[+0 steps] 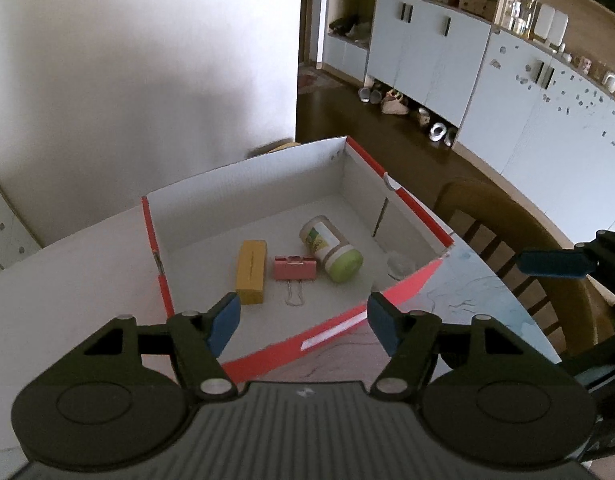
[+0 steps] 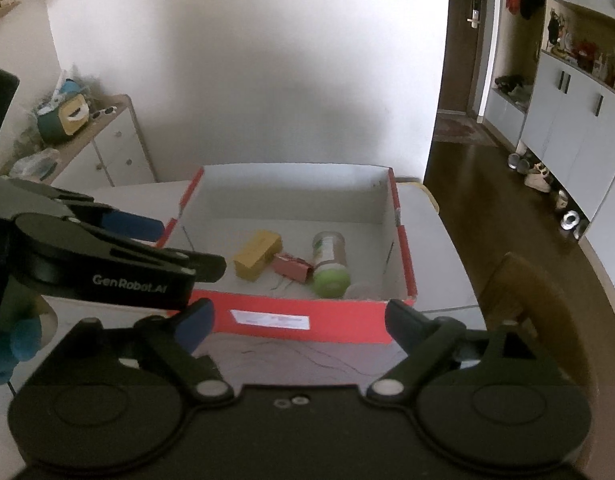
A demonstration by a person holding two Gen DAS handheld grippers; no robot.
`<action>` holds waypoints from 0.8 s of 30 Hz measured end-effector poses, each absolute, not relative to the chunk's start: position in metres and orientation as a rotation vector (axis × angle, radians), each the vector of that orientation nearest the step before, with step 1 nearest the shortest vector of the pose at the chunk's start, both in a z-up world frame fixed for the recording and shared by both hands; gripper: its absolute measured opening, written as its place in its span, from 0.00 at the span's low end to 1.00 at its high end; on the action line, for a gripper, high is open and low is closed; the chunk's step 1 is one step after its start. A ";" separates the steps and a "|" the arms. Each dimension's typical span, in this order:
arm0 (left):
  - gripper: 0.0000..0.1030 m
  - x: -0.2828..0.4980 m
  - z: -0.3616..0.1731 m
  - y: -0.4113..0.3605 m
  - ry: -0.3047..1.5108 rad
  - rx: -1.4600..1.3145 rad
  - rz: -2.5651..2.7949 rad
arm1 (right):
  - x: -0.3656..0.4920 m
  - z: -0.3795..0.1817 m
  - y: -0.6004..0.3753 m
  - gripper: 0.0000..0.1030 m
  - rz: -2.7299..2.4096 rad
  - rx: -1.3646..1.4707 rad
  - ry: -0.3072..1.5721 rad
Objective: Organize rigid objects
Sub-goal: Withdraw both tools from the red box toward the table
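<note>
While both grippers hang short of the red box (image 1: 391,294), neither holds anything. Left gripper (image 1: 303,318): jaws spread wide, blue pads well apart, nothing between them, framing the near red wall of the box from above. Right gripper (image 2: 299,322): jaws likewise wide apart and bare, set just before the labelled front wall of the box, not touching it.

Box stands on the pale surface (image 1: 67,272), lid off, white inside. Three things lie on its floor in a row. Yellow carton (image 1: 251,270) lies flat on the left. Pink binder clip (image 1: 295,269) sits just beside it, wire handles pointing toward the near wall. Green-capped jar (image 1: 331,248) lies on its side to the right of the clip, cap toward the near wall, close to the clip; whether they touch cannot be told.

Right wrist view shows the left gripper from the side, over the surface at the box's left corner. Wooden chair (image 1: 507,220) stands beside the surface.
</note>
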State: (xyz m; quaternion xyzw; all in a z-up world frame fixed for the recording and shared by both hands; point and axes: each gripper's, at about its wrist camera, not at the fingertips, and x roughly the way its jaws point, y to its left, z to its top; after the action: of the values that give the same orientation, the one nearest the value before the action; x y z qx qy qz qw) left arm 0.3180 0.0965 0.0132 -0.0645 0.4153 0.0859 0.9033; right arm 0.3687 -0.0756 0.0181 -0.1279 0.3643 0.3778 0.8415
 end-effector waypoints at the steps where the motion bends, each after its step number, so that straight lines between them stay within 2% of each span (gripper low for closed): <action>1: 0.72 0.314 0.014 0.096 0.853 -0.134 0.176 | 0.365 0.019 -0.077 0.91 0.800 -0.265 0.766; 11: 0.76 0.270 0.024 0.083 0.791 -0.123 0.129 | 0.329 0.025 -0.101 0.98 0.810 -0.203 0.731; 13: 0.81 0.261 0.025 0.080 0.781 -0.129 0.128 | 0.321 0.025 -0.106 0.99 0.810 -0.195 0.724; 24: 0.82 0.215 0.020 0.073 0.727 -0.133 0.105 | 0.272 0.023 -0.130 1.00 0.814 -0.164 0.693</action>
State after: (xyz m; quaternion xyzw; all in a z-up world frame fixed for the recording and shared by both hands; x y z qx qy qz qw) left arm 0.2147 0.0728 0.0199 -0.0650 0.3549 0.0512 0.9312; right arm 0.2723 -0.1305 0.0231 -0.0779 0.3298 0.3876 0.8573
